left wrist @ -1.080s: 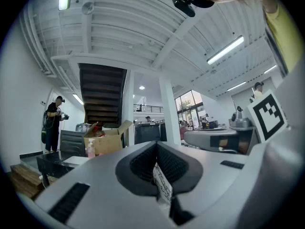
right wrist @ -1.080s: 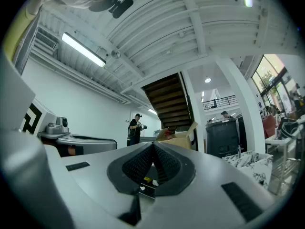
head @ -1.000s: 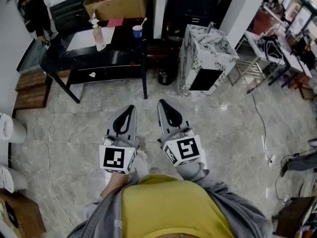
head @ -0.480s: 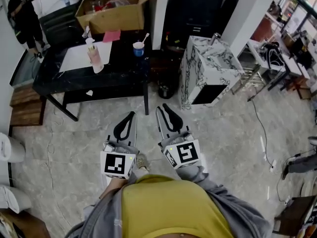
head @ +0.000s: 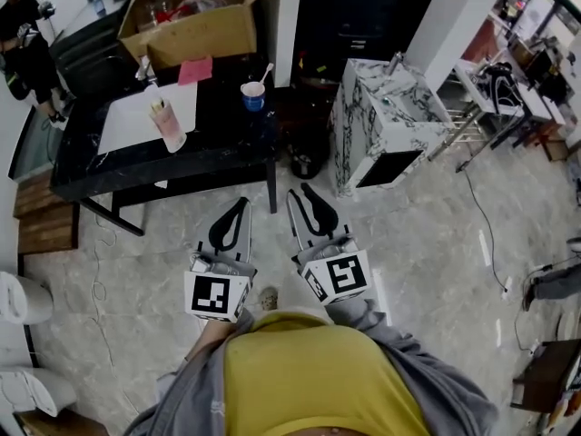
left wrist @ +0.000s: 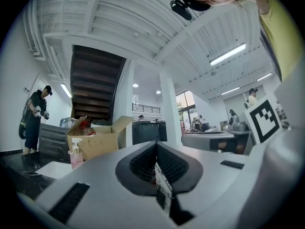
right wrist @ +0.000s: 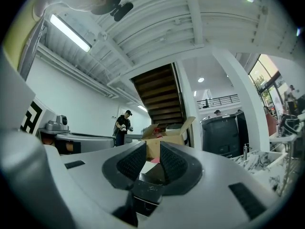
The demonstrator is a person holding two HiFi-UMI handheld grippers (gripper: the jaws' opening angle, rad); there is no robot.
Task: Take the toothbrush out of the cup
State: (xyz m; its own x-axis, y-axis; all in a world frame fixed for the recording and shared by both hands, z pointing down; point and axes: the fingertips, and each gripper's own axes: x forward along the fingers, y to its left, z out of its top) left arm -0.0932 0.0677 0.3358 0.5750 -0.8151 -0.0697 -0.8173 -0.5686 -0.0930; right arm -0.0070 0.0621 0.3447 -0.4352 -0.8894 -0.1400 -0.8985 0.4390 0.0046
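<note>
A blue cup (head: 253, 95) stands near the right end of the black table (head: 209, 153), with a white-handled toothbrush (head: 264, 73) leaning out of it to the right. Both grippers are held level over the floor, short of the table. My left gripper (head: 240, 203) (left wrist: 156, 149) has its jaws shut together with nothing in them. My right gripper (head: 300, 192) (right wrist: 152, 152) is opening its jaws, and the gap between them holds nothing. The cup does not show in either gripper view.
On the table are a pink pump bottle (head: 168, 121) (left wrist: 75, 156), a white sheet (head: 136, 121) and an open cardboard box (head: 186, 16). A marble sink cabinet (head: 377, 121) stands to the right, a dark bin (head: 307, 163) beside it. A person in black (head: 23, 34) stands far left.
Both grippers have come nearer to the table, which now sits lower in the head view. The right gripper's jaws, shut a second ago, have parted.
</note>
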